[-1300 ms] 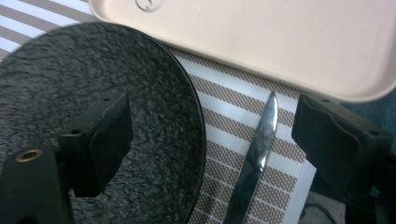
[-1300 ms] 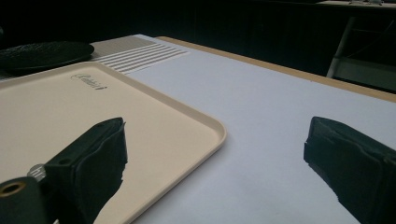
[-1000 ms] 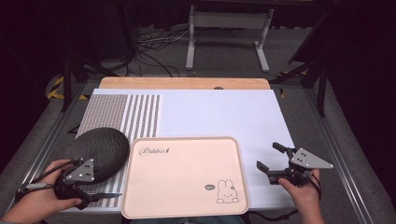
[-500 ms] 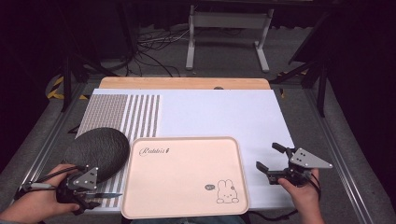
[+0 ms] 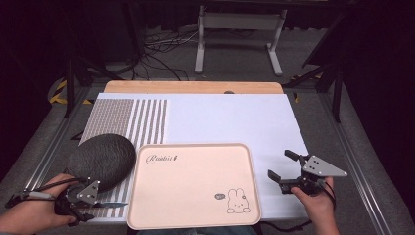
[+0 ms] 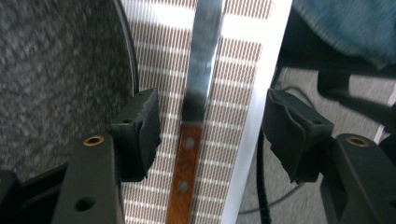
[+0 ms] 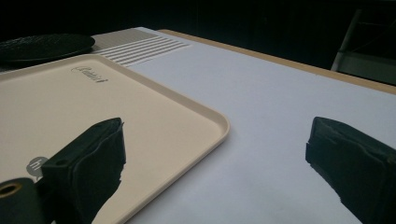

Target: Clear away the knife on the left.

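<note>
Wood-handled steel knife (image 6: 196,121) btwn open left gripper (image 6: 210,135) jaws.

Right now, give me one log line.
left gripper: open, straddling knife | right gripper: open, idle | tray: empty | plate: beside tray

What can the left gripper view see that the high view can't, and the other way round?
Left gripper view: two rivets in the knife's brown wooden handle, lying between open jaws.

High view: the pink rectangular tray with a rabbit drawing, the right gripper open over the white mat.

Both: the steel-bladed knife, the dark grey speckled round plate, the brown striped placemat.
</note>
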`<action>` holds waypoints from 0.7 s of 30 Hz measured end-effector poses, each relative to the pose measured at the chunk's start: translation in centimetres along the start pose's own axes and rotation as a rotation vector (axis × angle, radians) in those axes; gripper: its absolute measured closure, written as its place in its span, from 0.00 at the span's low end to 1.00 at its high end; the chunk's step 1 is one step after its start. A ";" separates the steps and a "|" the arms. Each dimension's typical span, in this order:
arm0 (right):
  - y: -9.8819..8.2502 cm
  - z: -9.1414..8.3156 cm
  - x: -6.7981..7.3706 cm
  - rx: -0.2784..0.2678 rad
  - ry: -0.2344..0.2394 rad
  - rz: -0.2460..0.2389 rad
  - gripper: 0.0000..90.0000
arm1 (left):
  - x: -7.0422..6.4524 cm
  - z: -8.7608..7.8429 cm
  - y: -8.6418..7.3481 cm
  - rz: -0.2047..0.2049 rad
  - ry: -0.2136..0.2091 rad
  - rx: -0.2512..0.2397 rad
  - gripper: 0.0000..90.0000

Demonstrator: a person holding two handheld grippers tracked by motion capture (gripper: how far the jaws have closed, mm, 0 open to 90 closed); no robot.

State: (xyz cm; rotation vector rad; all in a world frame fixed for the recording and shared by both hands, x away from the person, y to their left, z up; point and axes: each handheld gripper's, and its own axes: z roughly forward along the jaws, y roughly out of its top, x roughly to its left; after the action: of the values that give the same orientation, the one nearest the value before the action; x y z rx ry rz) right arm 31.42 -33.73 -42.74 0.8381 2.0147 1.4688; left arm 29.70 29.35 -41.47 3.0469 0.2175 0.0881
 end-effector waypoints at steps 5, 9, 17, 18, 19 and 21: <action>0.0 0.0 0.0 0.001 0.001 -0.001 0.06 | 0.4 0.1 -0.2 0.033 0.014 0.049 0.49; 0.0 0.0 0.0 -0.002 0.002 -0.004 0.06 | 0.5 0.2 -0.3 0.042 0.007 0.080 0.54; 0.0 0.0 0.0 -0.003 0.006 -0.004 0.06 | 0.8 0.8 -0.8 0.074 0.015 0.168 0.69; 0.0 0.0 0.0 -0.002 0.004 -0.006 0.06 | 0.9 0.9 -0.9 0.091 0.014 0.186 0.73; 0.0 0.0 0.0 -0.002 0.001 -0.008 0.06 | 1.0 1.0 -1.0 0.091 0.004 0.188 0.77; -0.1 0.0 0.1 -0.003 0.004 -0.006 0.06 | 1.1 1.1 -1.2 0.098 -0.006 0.164 0.82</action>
State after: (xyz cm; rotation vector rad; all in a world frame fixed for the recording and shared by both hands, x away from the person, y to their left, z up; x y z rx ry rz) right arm 31.39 -33.69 -42.83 0.8280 2.0151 1.4711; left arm 30.65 30.61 -42.59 3.2199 0.0788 0.0700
